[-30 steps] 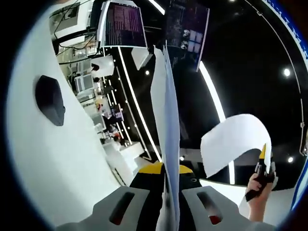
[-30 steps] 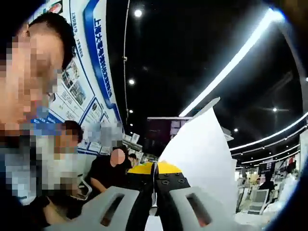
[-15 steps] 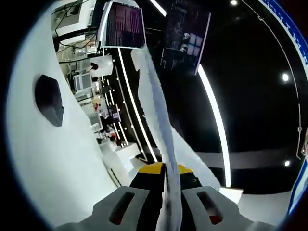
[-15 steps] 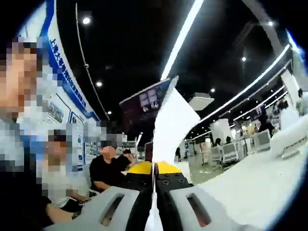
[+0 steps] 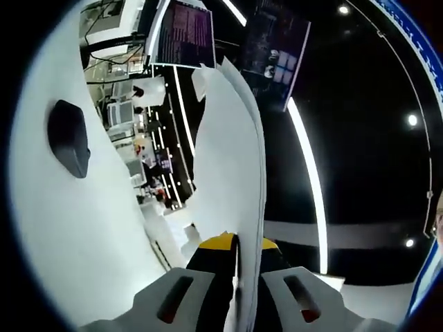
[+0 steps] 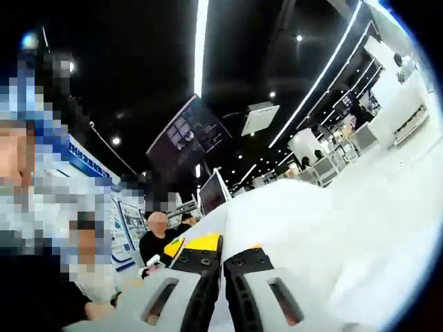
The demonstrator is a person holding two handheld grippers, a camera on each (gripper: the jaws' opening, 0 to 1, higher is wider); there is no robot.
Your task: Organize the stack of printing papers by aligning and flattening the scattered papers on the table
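Observation:
My left gripper (image 5: 239, 243) is shut on a thin stack of white printing papers (image 5: 232, 166). The sheets rise from between the jaws nearly edge-on and curve toward the top of the left gripper view. Their broad face shows to the left of the edge. In the right gripper view my right gripper (image 6: 222, 243) is shut on white paper (image 6: 304, 221), which bends over to the right past the right jaw. How deep the paper sits in either grip is hidden.
A white table surface (image 5: 62, 228) fills the left side of the left gripper view, with a black rounded object (image 5: 68, 137) lying on it. Dark screens (image 5: 183, 31) hang above. Several people (image 6: 158, 238) sit behind at the left of the right gripper view.
The right gripper view has rolled, and its paper now droops to the right instead of standing up. In the left gripper view the paper's face has widened, and the hand with the other gripper has left.

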